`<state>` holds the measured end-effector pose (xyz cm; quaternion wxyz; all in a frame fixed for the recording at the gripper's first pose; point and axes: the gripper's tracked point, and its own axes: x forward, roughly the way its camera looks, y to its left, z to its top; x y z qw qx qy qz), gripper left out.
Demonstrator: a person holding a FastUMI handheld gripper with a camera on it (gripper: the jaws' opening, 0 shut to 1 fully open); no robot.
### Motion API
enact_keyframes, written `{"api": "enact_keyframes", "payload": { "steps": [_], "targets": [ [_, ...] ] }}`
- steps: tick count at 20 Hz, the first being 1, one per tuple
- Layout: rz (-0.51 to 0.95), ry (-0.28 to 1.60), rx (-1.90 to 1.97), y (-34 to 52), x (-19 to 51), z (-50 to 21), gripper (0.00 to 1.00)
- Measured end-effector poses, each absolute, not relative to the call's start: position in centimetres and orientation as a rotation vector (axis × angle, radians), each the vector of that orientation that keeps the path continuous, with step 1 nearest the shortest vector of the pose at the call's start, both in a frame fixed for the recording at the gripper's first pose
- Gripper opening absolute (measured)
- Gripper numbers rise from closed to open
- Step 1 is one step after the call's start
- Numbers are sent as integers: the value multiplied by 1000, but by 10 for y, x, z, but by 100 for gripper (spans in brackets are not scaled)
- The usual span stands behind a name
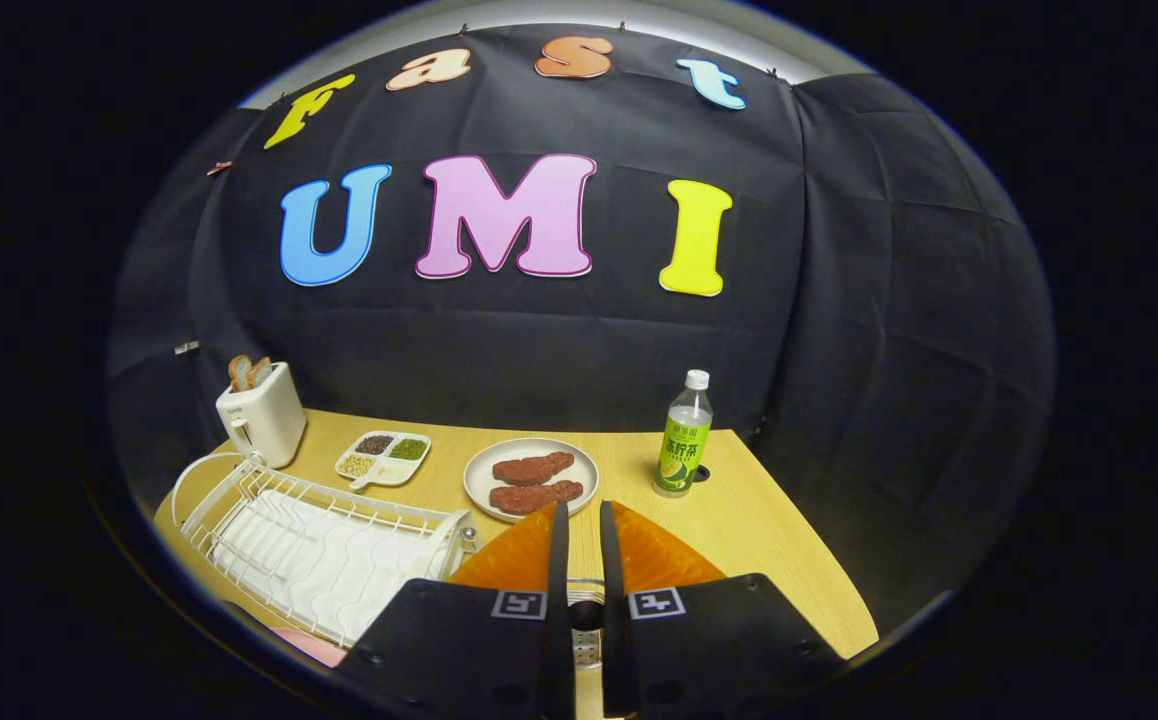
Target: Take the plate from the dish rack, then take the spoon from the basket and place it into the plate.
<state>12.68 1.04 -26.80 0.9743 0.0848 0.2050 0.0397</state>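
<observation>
Plate (639, 555): orange, ribbed, translucent; stands on edge between the gripper's two fingers, showing as one wedge on the left of the left finger and one on the right of the right finger. Lifted above the table, right of the dish rack's near end.
Gripper (579, 520): fingers narrow, nearly parallel, both black pads against the plate w/ its edge in the slim gap between them. Black bodies w/ square markers at the base of the fingers.
Dish rack (319, 550): white wire frame w/ wavy white drain tray, left of the fingers, just beside the plate's left wedge. Runs diagonally toward the toaster.
Pink item (309, 645): partly seen at the rack's near corner; can't tell what it is.
Table (769, 540): light wood top, bare patch right of the fingers.
Grey plate (531, 478): round, just beyond the fingertips, holds two reddish-brown meat pieces (534, 482).
Divided dish (384, 457): white, three compartments w/ dark, green and pale bits; left of grey plate, behind the rack.
Bottle (684, 435): clear, green label, white cap, upright; beyond and right of the fingertips.
Toaster (261, 412): white, far left corner, two bread slices (249, 372) sticking up.
</observation>
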Motion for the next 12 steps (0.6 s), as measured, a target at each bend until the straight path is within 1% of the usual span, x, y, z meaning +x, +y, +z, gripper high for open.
{"api": "enact_keyframes", "payload": {
  "steps": [5, 9, 12],
  "targets": [
    [138, 362, 164, 18, 115, -209, 15],
    [245, 379, 202, 49, 81, -170, 14],
    [364, 418, 265, 93, 40, -152, 14]
  ]
}}
